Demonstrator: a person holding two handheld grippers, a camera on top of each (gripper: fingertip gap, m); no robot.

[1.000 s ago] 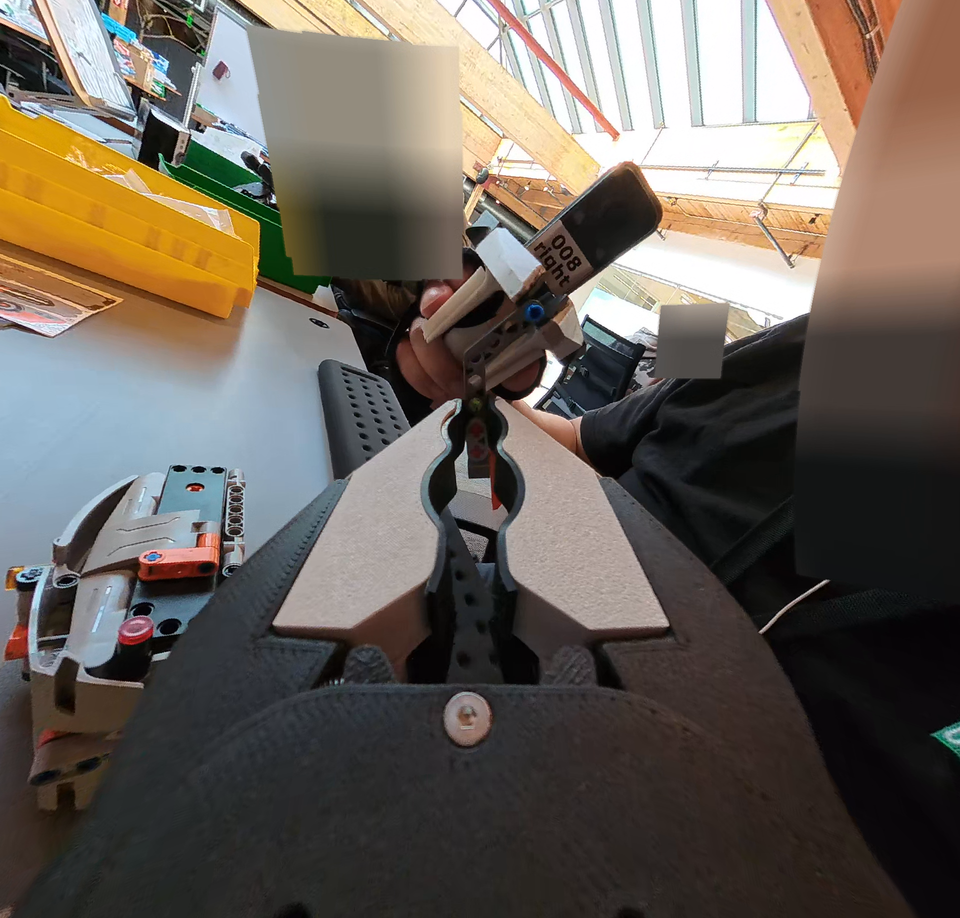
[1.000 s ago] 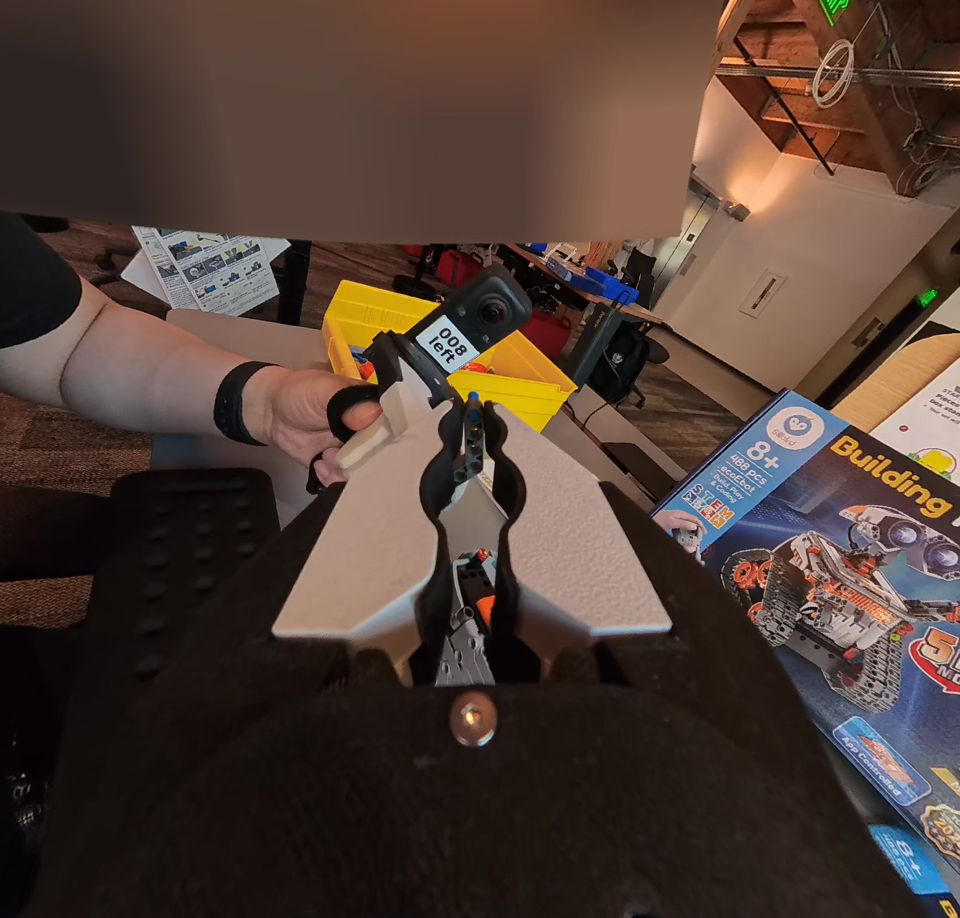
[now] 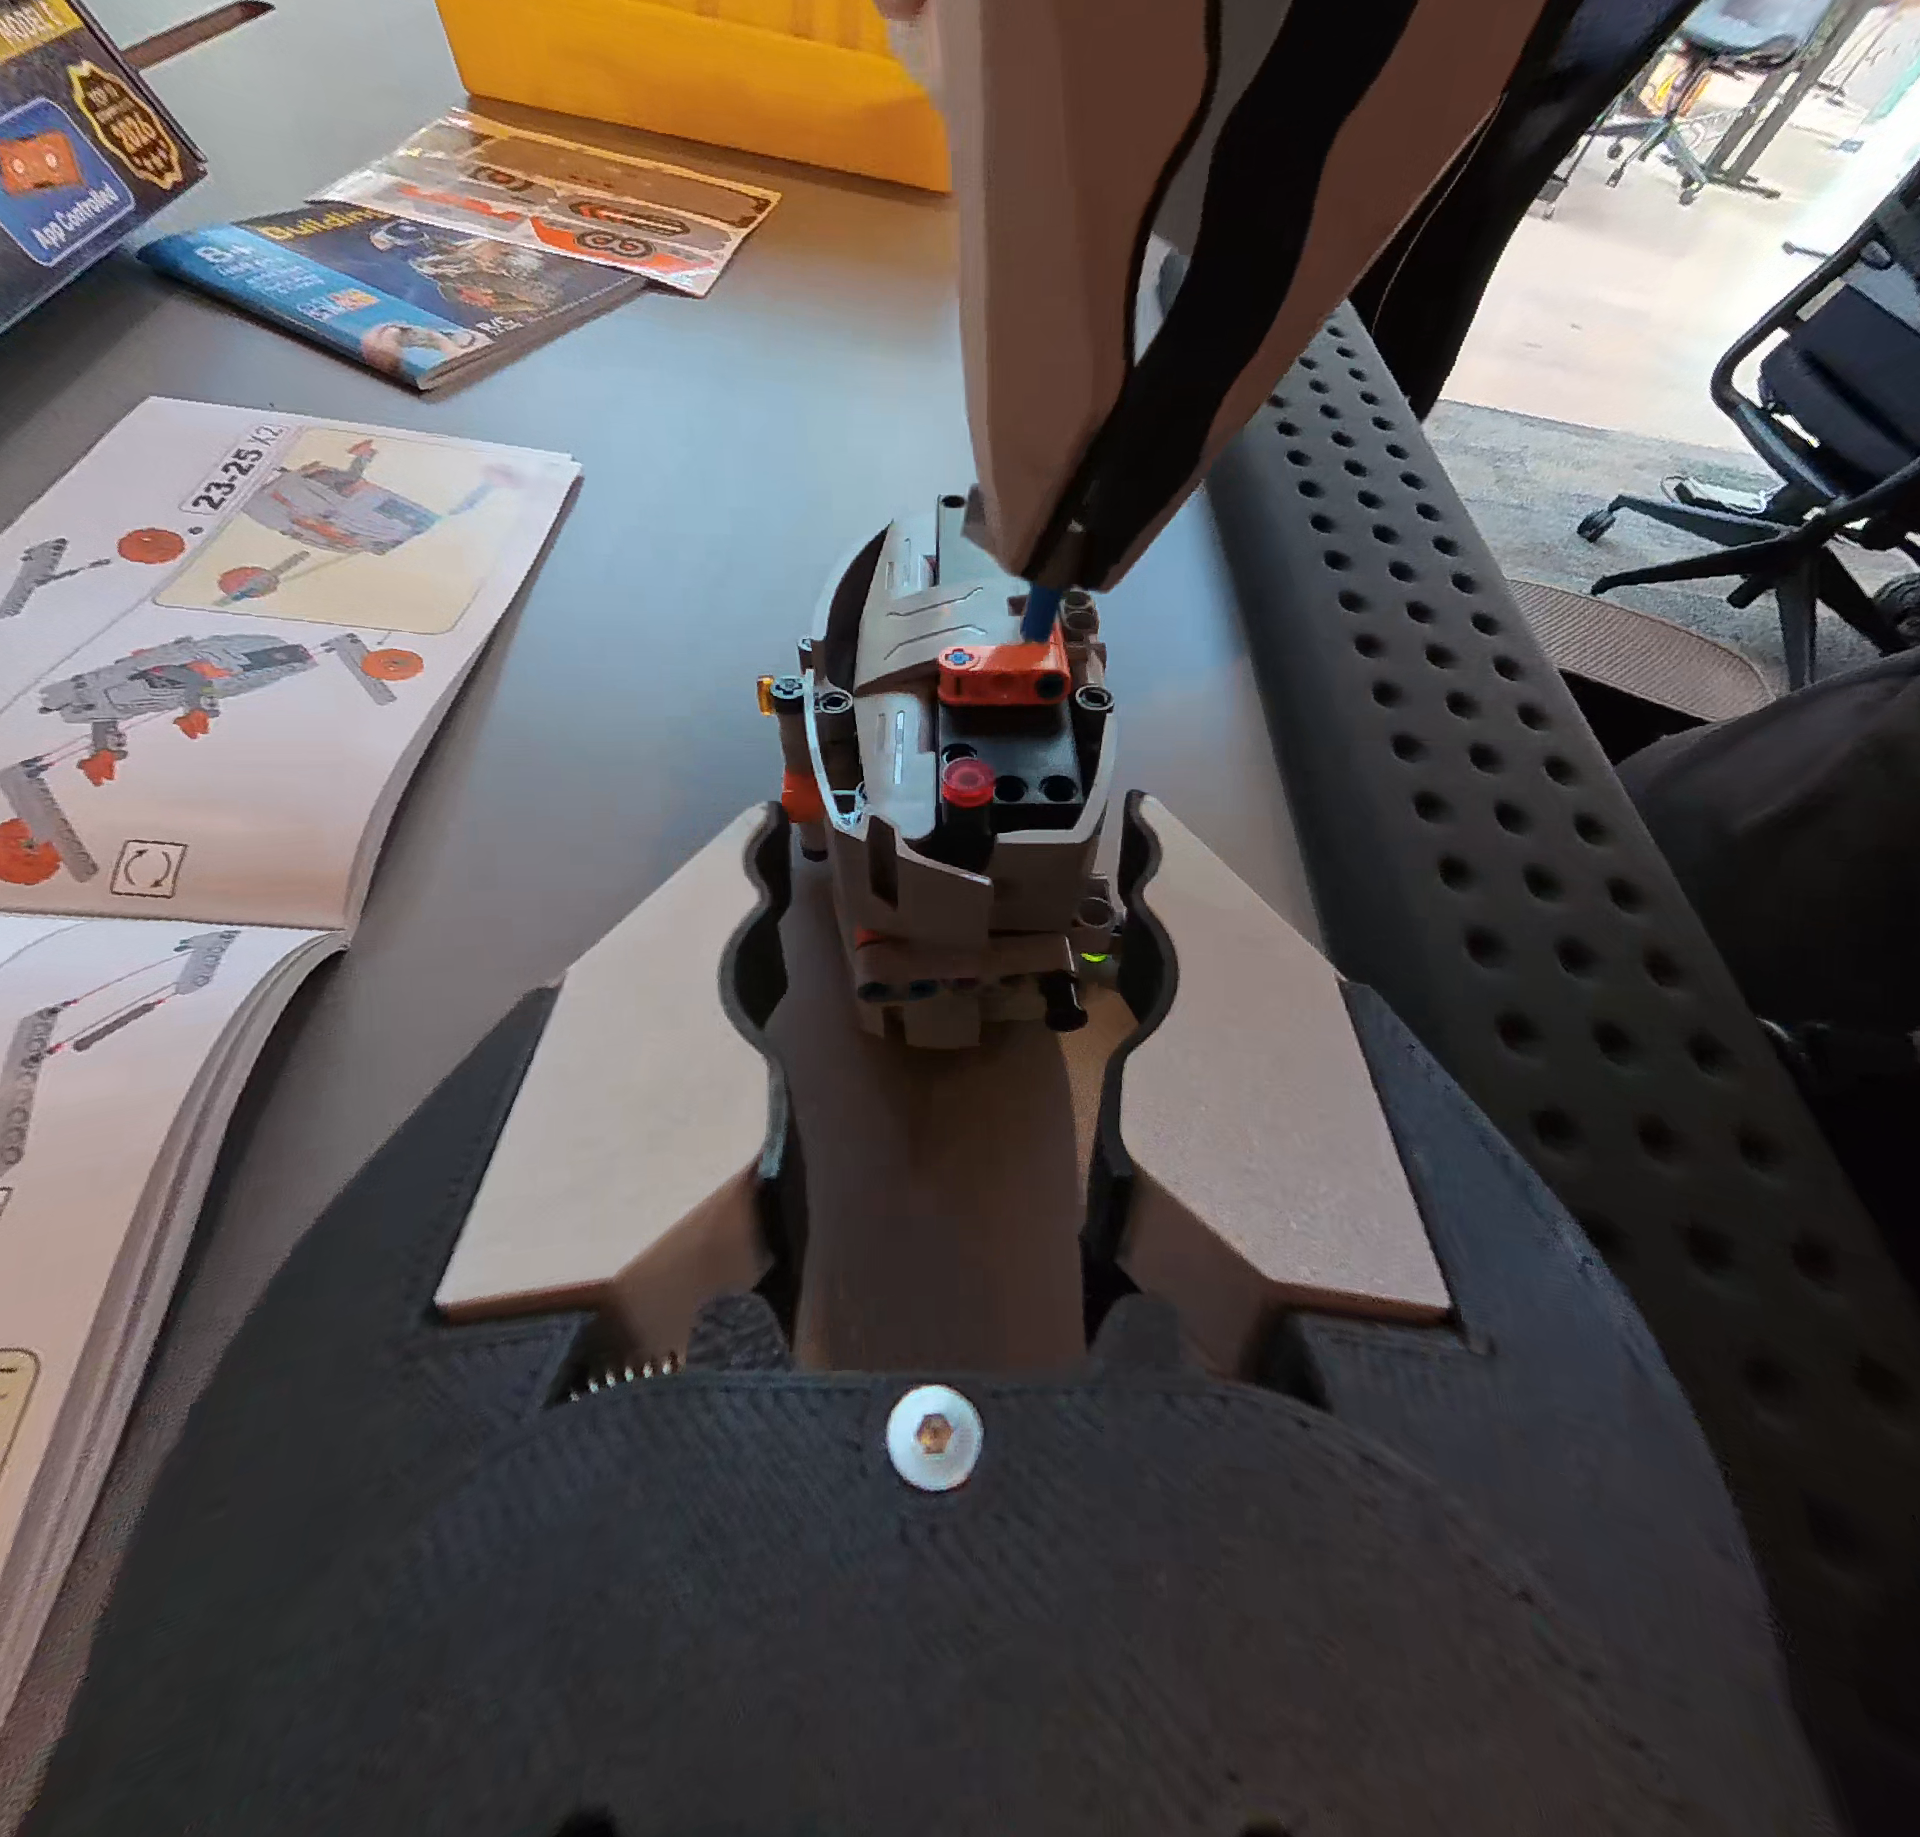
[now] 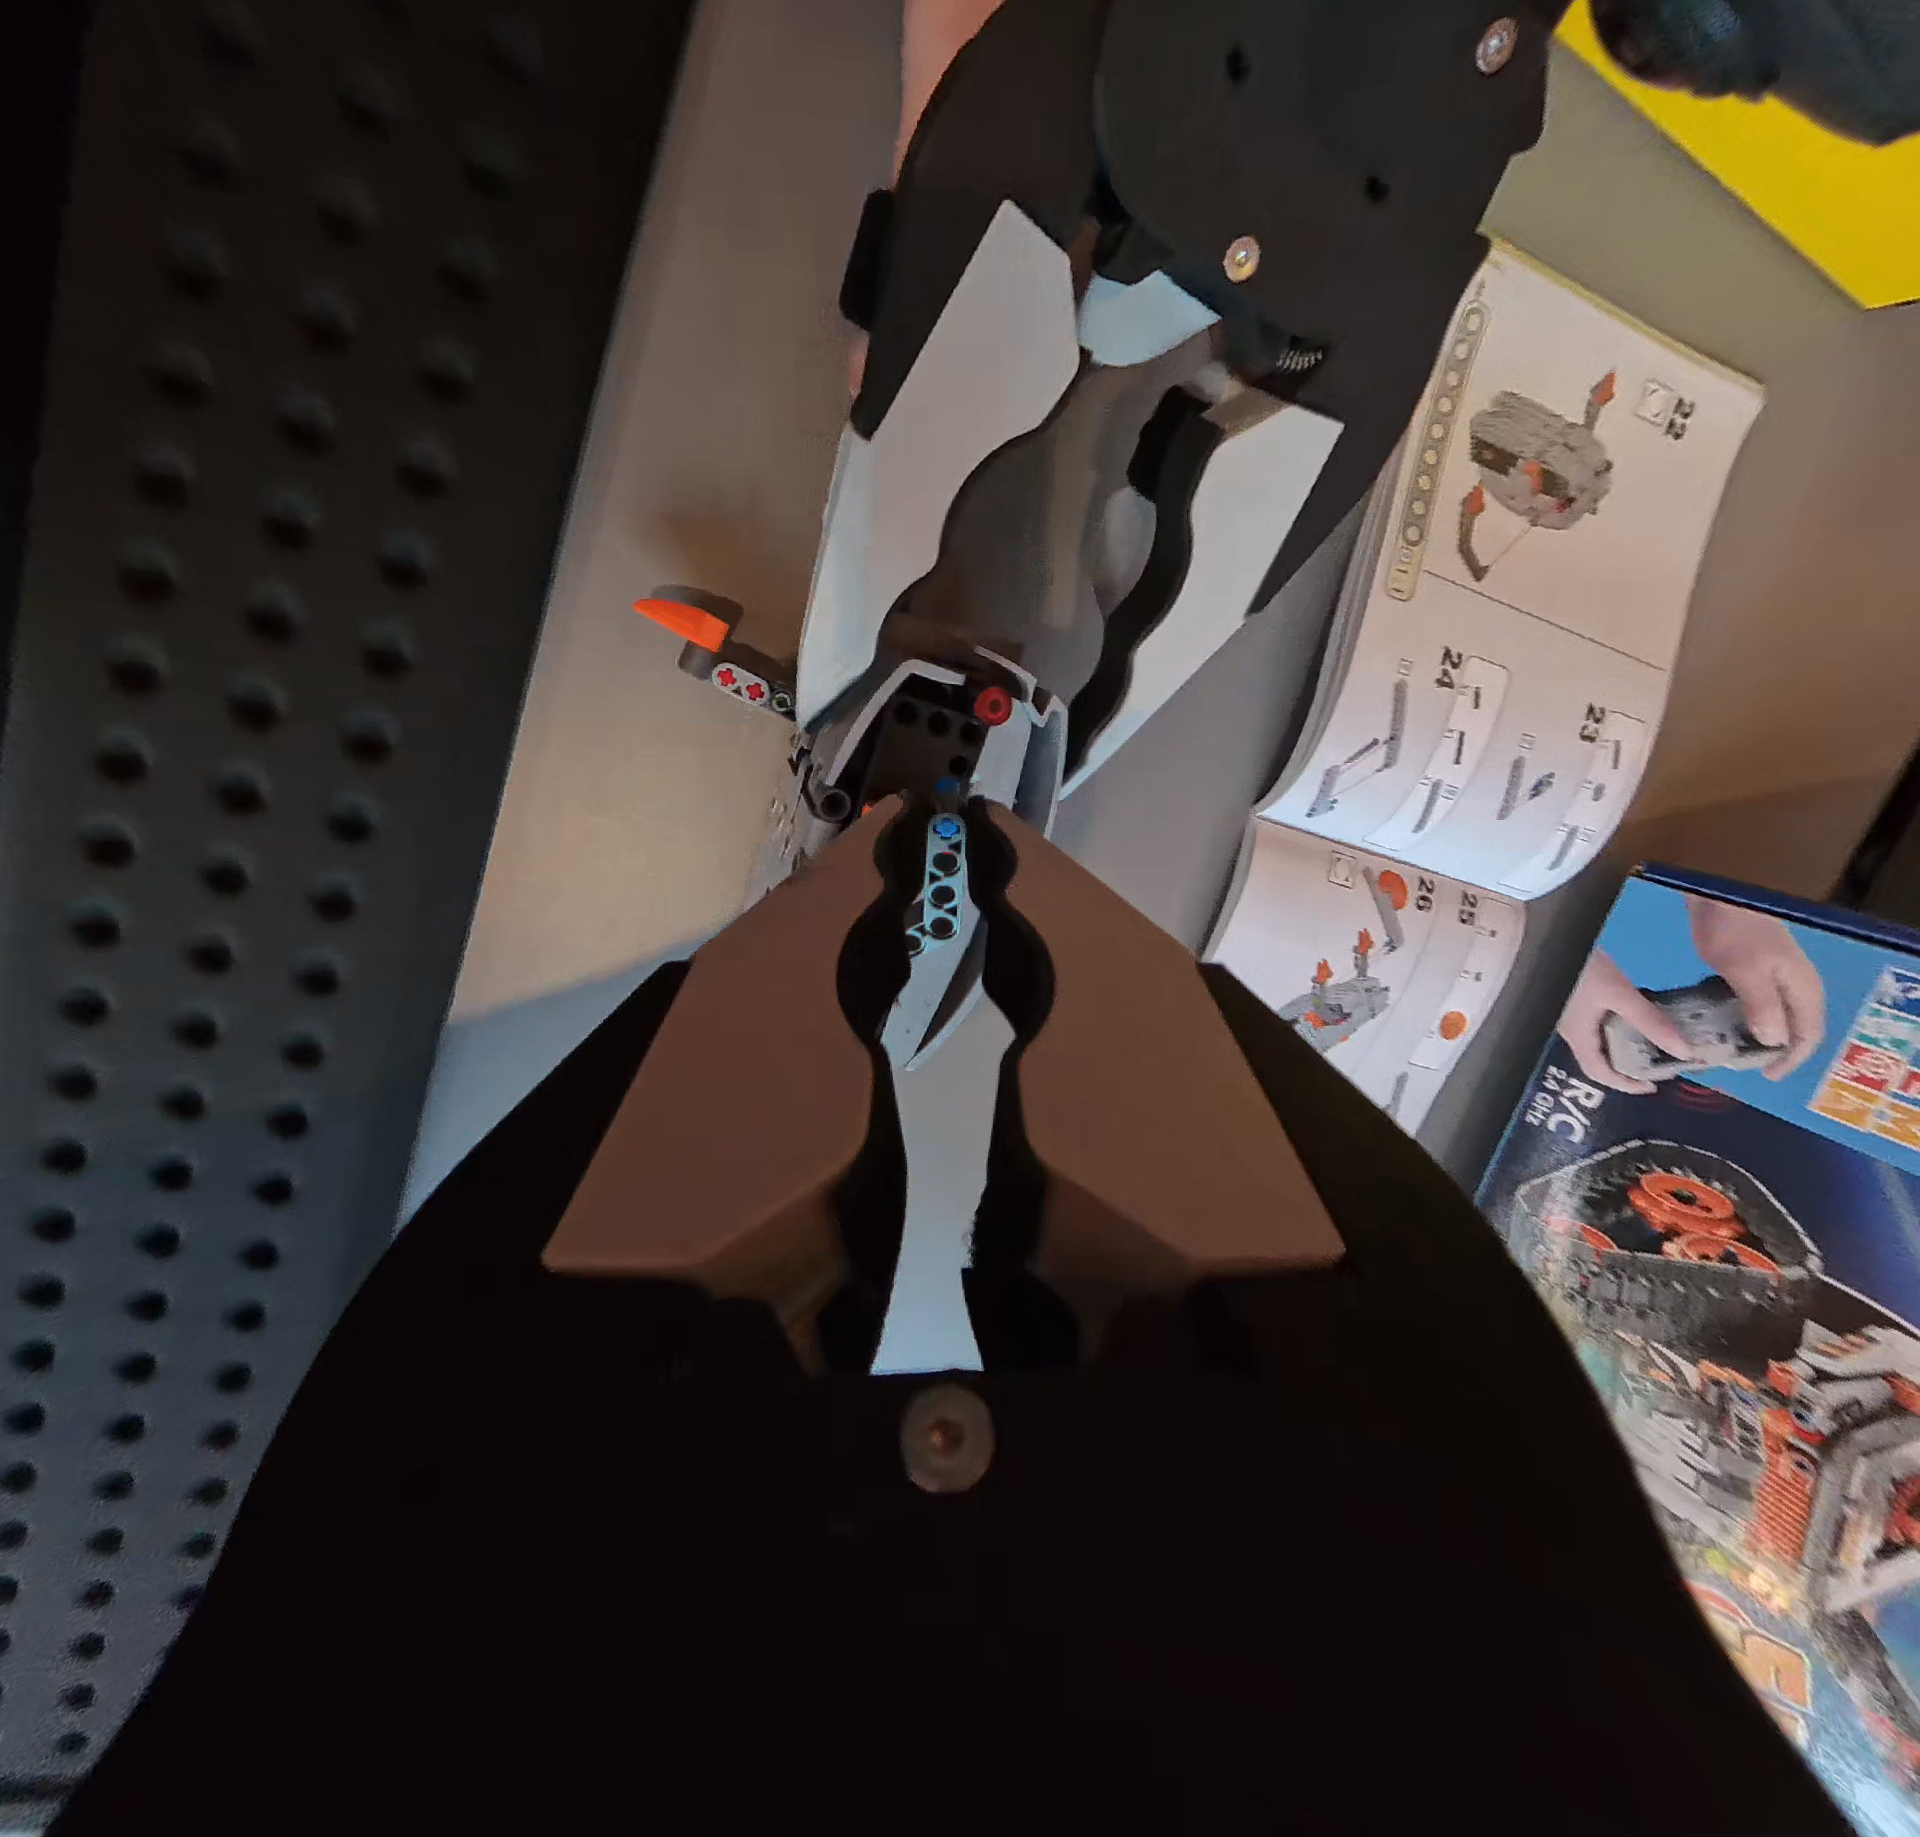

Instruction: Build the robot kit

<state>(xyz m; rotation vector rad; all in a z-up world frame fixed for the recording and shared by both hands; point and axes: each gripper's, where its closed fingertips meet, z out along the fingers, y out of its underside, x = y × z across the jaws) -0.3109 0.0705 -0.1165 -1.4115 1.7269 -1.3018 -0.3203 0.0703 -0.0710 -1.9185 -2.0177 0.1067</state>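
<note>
The left gripper (image 3: 940, 883) is standing released, its fingers flanking the near end of the grey model (image 3: 951, 800) sitting on the desk (image 3: 644, 499). The right gripper (image 4: 940, 821) is clenching a pale beam (image 4: 940, 883) with a blue pin (image 3: 1039, 615), its tip touching the model's far end at 12 o'clock. An open manual (image 3: 239, 665) is lying at 9 o'clock of the model, a yellow bin (image 3: 675, 31) at 11.
</note>
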